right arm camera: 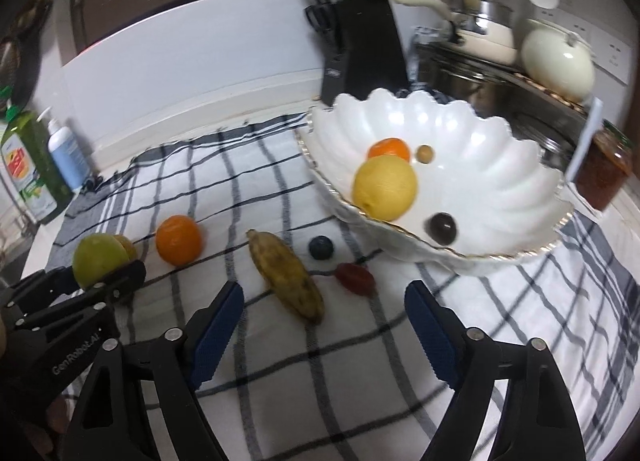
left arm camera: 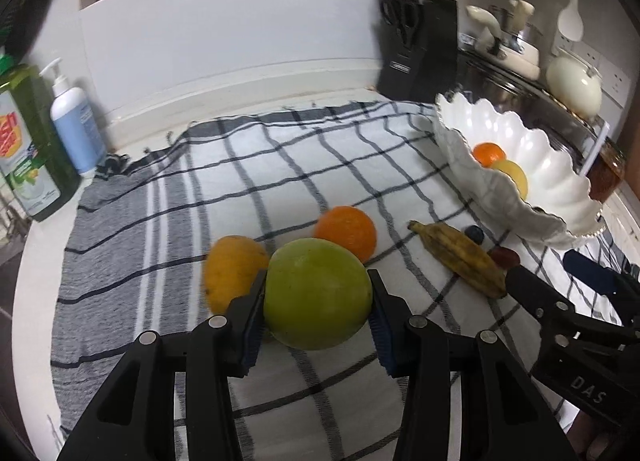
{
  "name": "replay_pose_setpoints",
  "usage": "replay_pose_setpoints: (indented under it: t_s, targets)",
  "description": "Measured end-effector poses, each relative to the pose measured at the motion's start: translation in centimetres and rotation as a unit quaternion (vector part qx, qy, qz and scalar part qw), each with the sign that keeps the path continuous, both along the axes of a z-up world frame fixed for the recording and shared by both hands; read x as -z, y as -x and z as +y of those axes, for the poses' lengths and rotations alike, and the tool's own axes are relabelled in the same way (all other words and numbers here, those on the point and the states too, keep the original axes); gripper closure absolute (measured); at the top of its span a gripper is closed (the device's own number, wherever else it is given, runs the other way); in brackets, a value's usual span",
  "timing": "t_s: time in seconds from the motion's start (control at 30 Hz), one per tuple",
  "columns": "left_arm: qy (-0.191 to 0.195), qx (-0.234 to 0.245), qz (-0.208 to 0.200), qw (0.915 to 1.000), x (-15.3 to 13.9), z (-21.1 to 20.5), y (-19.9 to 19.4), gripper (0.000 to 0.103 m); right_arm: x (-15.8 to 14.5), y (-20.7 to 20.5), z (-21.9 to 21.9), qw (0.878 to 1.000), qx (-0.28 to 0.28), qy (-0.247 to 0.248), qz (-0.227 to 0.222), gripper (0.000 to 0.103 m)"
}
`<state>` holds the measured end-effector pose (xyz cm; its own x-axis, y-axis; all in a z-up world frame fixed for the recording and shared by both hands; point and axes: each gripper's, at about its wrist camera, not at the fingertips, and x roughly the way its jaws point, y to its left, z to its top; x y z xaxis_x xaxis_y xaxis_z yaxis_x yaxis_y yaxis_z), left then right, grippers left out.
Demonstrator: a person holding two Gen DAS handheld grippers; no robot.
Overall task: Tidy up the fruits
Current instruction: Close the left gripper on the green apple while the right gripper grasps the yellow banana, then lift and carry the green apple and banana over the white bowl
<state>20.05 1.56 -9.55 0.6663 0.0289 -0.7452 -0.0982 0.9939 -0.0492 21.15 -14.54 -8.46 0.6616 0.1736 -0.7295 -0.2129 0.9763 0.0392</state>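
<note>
On the counter's checked cloth [right arm camera: 280, 189]: scalloped white bowl [right arm camera: 500, 165] at right holds lemon [right arm camera: 384, 187] and mandarin [right arm camera: 390, 149]. My left tool [left arm camera: 318, 297] grips the green apple [left arm camera: 316, 293]. My right tool [right arm camera: 324, 325], jaws apart and empty, over the brown-spotted banana [right arm camera: 290, 277]. Orange [right arm camera: 178, 239], blueberry [right arm camera: 321, 247] loose on cloth.

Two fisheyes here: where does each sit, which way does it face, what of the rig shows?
Left wrist: on the left gripper, facing down-forward at the round green apple its pads clamp; the right gripper's black fingers enter at right.
Right wrist: on the right gripper, open, facing the brown-spotted yellow banana and white scalloped bowl; the left gripper shows at left.
Shared: apple, banana, bowl, black-and-white checked cloth.
</note>
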Motion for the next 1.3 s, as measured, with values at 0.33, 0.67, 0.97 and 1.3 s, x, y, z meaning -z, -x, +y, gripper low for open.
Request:
replay_pose_setpoints:
  t_s: [0.33,0.67,0.97,1.3]
  targets:
    - [0.010,-0.038,-0.008,0.9992,0.1,0.7,0.9,0.058,2.0,-2.8,2.4,0.994,-0.103,0.008,0.036,0.039]
    - [0.005,-0.037,0.000,0.9993,0.4,0.3,0.6,0.058,4.3,-4.7,3.4,0.989,-0.127,0.033,0.063,0.061]
    - [0.006,-0.035,-0.001,0.9994,0.2,0.3,0.4,0.058,3.6,-4.3,3.4,0.990,-0.131,0.022,0.056,0.071]
    - [0.009,-0.027,-0.010,0.9995,-0.8,0.1,0.9,0.058,1.0,-2.6,2.1,0.993,-0.114,-0.011,0.037,0.072]
